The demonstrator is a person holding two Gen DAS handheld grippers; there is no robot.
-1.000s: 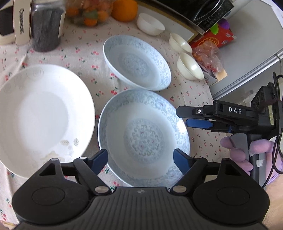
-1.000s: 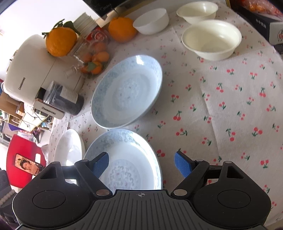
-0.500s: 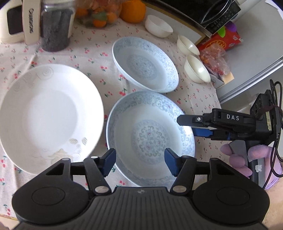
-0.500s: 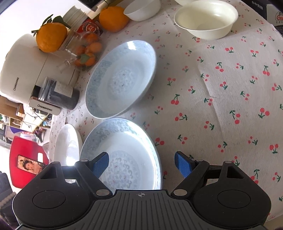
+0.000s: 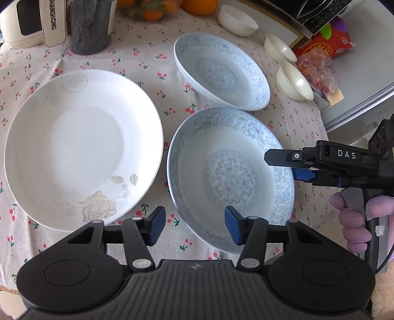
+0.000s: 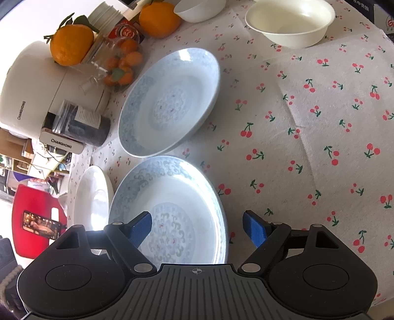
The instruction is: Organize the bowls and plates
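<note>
Left gripper (image 5: 193, 227) astride near rim of near blue plate (image 5: 231, 177); jaws have just been closing, rim between them, pads apparently not yet pressing — view poor there. Judged: set for edge pinch, since plate lies flat on tablecloth (image 5: 138, 56).

Right gripper (image 6: 197, 227) wide open, empty, straddling same plate's opposite rim; likely ready to steady or share lift.

Count: blue plates, two, second (image 5: 221, 73) just behind first; white plate (image 5: 81, 147), one, beside; small white bowls, three (image 5: 237, 17) (image 5: 279, 48) (image 5: 294, 82). All unstacked.
</note>
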